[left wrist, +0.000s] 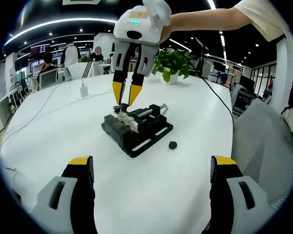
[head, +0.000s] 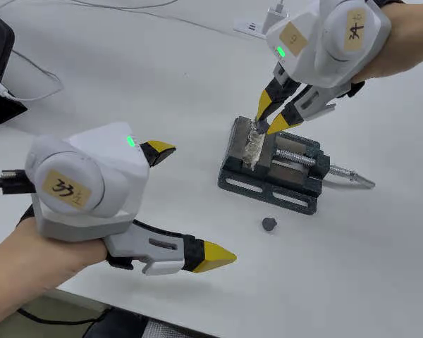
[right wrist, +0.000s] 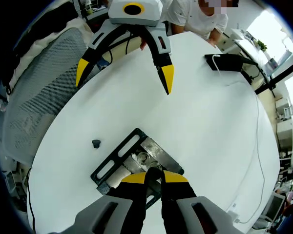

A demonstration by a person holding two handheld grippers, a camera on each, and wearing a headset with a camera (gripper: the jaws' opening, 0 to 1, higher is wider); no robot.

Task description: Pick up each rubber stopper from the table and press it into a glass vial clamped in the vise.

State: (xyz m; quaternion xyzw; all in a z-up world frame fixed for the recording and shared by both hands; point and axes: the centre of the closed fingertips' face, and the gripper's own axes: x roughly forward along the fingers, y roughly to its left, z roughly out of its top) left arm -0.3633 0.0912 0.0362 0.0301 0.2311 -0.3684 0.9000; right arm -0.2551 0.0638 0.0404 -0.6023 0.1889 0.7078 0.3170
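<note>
Right gripper (head: 268,121) narrow, pinching a rubber stopper (left wrist: 117,107) atop vial (head: 252,146) in vise (head: 268,184) | left gripper (head: 199,203) wide, idle | best pressed straight down, centred on the mouth.

On the left gripper (head: 195,203), near me, I read a handwritten "33" on the tan sticker (head: 65,190) on its round cap. The right gripper (head: 268,123), farther off, carries a tan label (head: 357,29) that looks like "34". Its smaller sticker (head: 293,39) bears a mark I can't make out.
</note>
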